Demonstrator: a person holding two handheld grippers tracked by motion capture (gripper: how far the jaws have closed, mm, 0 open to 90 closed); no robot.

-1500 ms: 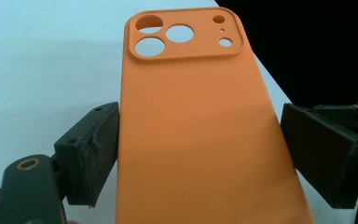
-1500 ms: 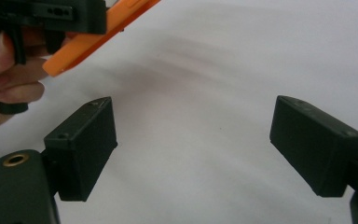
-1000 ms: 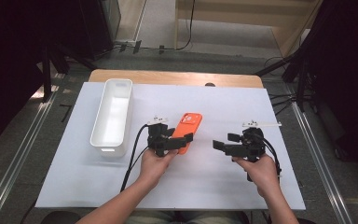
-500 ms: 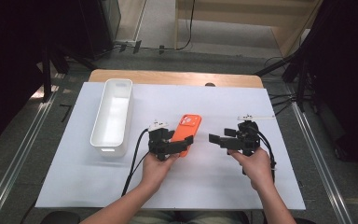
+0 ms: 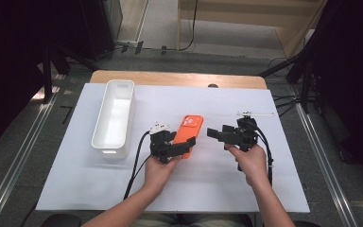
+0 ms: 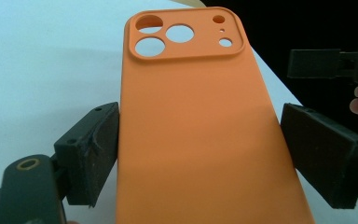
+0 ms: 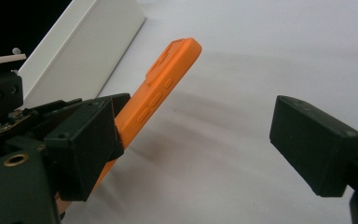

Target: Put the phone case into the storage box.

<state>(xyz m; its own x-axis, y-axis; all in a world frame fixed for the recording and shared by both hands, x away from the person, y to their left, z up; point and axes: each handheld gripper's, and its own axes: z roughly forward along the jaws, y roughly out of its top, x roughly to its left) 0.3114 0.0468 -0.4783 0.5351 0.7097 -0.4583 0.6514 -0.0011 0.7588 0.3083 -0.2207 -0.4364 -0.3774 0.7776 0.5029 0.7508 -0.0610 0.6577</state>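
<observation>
Near the table's middle, left gripper (image 5: 182,147) clamped the orange phone case (image 5: 187,133) tilted up, offering it to the open-jawed right gripper (image 5: 214,134).

Orange phone case (image 5: 188,132), back up, tilted off table.

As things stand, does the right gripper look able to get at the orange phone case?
Probably yes. The right gripper is open, facing the case, which the left gripper holds tilted off the table. Bare white table lies between them; the case's upper end is free.
</observation>
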